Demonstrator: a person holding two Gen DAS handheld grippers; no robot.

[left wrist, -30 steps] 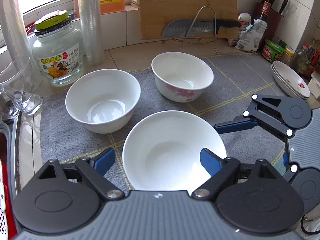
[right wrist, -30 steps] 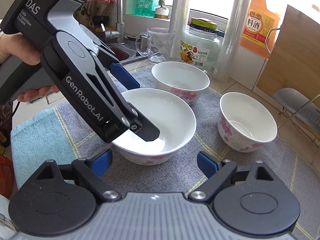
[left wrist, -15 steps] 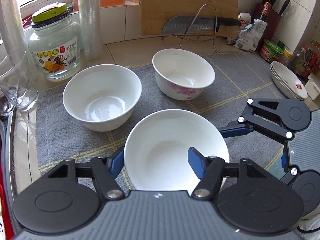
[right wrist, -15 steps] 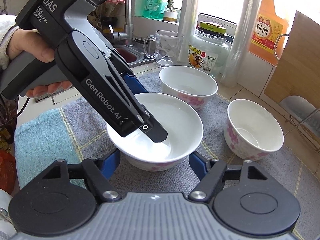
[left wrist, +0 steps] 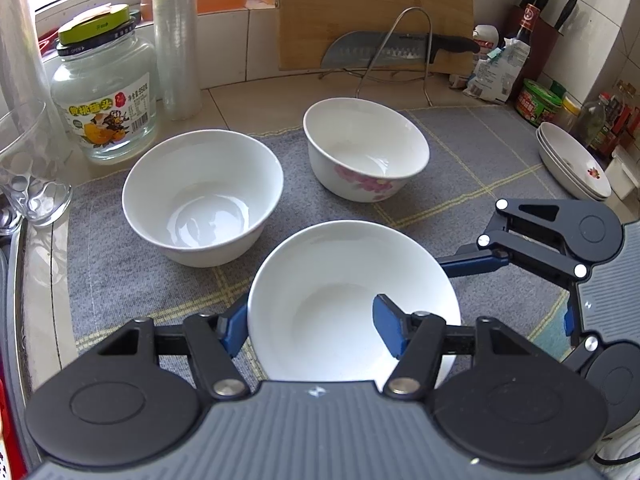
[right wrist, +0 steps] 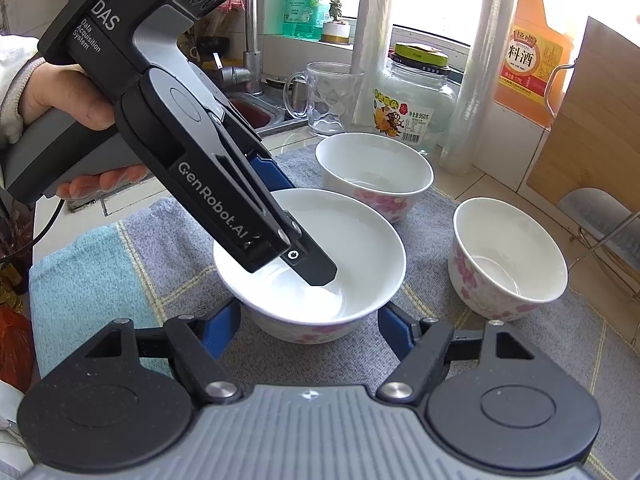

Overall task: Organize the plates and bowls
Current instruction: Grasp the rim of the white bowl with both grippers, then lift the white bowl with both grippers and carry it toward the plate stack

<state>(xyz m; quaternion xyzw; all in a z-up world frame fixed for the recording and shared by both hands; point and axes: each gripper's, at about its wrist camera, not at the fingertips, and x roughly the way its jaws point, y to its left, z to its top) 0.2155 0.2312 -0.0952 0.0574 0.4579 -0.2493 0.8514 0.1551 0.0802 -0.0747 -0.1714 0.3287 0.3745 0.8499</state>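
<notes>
White porcelain filled the near middle of both views: a shallow bowl [left wrist: 344, 300] sat on the grey mat [left wrist: 460, 168] covering the worktop, caught from two sides at once. The left tool [left wrist: 312, 326] had closed on the bowl's wall at about 7 o'clock in its own view, one blue pad outside the rim and the other inside the basin, a pinch that suits a thin-walled dish too broad to span. The right tool [right wrist: 310, 326] straddled the same bowl from its side, its blue pads pressed against the outer wall at 9 and 3 o'clock, probably to steady the bowl and share the load of a lift.

Two deeper bowls waited beyond. A plain-looking white one [left wrist: 202, 196] stood at 10 o'clock of the gripped bowl in the left view and a flowered one [left wrist: 366, 148] at 12 o'clock, each apart from the others, likely spread out so each could be reached. A stack of plates [left wrist: 572, 164] rested at 2 o'clock by the wall, plausibly where like pieces were being gathered. A glass jar [left wrist: 104, 92] stood off the mat at 10 o'clock.
</notes>
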